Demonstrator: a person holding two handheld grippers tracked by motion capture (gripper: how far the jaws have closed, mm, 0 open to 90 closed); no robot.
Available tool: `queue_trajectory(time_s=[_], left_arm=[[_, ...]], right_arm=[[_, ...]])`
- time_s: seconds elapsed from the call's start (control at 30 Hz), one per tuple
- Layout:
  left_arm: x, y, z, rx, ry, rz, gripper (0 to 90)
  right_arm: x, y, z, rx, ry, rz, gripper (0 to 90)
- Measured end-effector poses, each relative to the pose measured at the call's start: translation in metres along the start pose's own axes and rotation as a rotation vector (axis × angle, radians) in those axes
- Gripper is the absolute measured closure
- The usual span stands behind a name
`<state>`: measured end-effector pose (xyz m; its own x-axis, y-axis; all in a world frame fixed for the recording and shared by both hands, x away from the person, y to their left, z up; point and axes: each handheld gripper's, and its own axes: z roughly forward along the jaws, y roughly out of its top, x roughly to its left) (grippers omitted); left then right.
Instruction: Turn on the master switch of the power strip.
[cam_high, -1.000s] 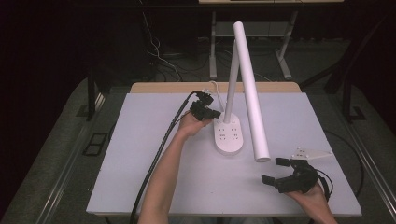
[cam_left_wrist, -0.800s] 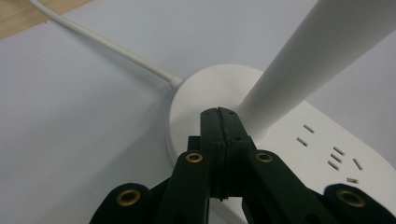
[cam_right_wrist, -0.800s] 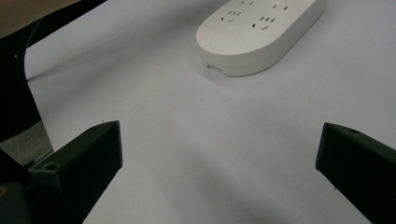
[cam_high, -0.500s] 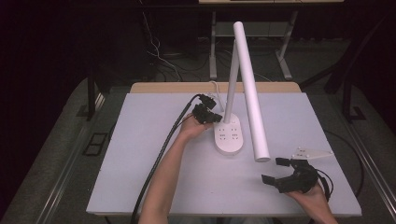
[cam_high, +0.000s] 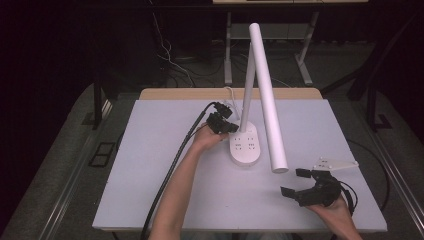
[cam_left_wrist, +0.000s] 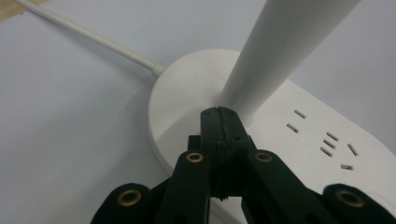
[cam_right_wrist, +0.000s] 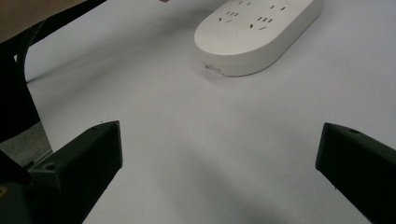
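Pale grey rectangular tabletop (cam_high: 165, 185) with a wooden strip along its far edge, standing in a dark room over grey floor. Item: one white desk lamp (cam_high: 245, 145) with a glossy oval plastic base (cam_left_wrist: 187, 88), placed near the table's middle, slightly toward the far side. Base carries moulded socket slots on its top face, in two groups as seen in the high view. One slim white stem (cam_high: 248, 85) rises from the far end of the base; one long white cylindrical lamp head (cam_high: 267, 95) slopes down from the top toward the near right, its end hanging above the table. One white round cable (cam_left_wrist: 88, 39) leaves the base at the rear. Grippers, black, two-jaw: two. Left gripper (cam_left_wrist: 219, 112), jaws pressed fully together with nothing between them, tip on the base just at the foot of the stem. Right gripper (cam_high: 296, 182), jaws spread wide and empty, held near the table's near right corner, well apart from the lamp.
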<state>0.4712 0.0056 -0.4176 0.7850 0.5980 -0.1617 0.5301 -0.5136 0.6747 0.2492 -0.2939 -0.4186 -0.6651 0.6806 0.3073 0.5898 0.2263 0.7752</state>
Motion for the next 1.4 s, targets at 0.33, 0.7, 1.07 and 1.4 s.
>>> queue_trajectory(time_s=[0.33, 0.7, 1.07, 1.4], left_arm=[[0.0003, 0.0, 0.0045, -0.018, 0.021, -0.031, 90.0], [-0.0007, -0.0039, 0.0057, -0.037, 0.035, -0.057, 90.0], [-0.0028, -0.0033, 0.0046, -0.035, 0.047, -0.039, 90.0], [-0.0021, -0.0036, -0.0007, -0.046, 0.066, -0.004, 90.0]], right_arm=[[-0.0011, -0.0013, -0.0067, -0.012, -0.009, 0.007, 0.1], [-0.0004, -0.0011, -0.0049, -0.011, -0.005, 0.002, 0.1], [-0.0036, -0.0019, -0.0068, -0.026, 0.012, 0.032, 0.1], [-0.0052, -0.0029, -0.0079, -0.025, 0.009, 0.036, 0.1]])
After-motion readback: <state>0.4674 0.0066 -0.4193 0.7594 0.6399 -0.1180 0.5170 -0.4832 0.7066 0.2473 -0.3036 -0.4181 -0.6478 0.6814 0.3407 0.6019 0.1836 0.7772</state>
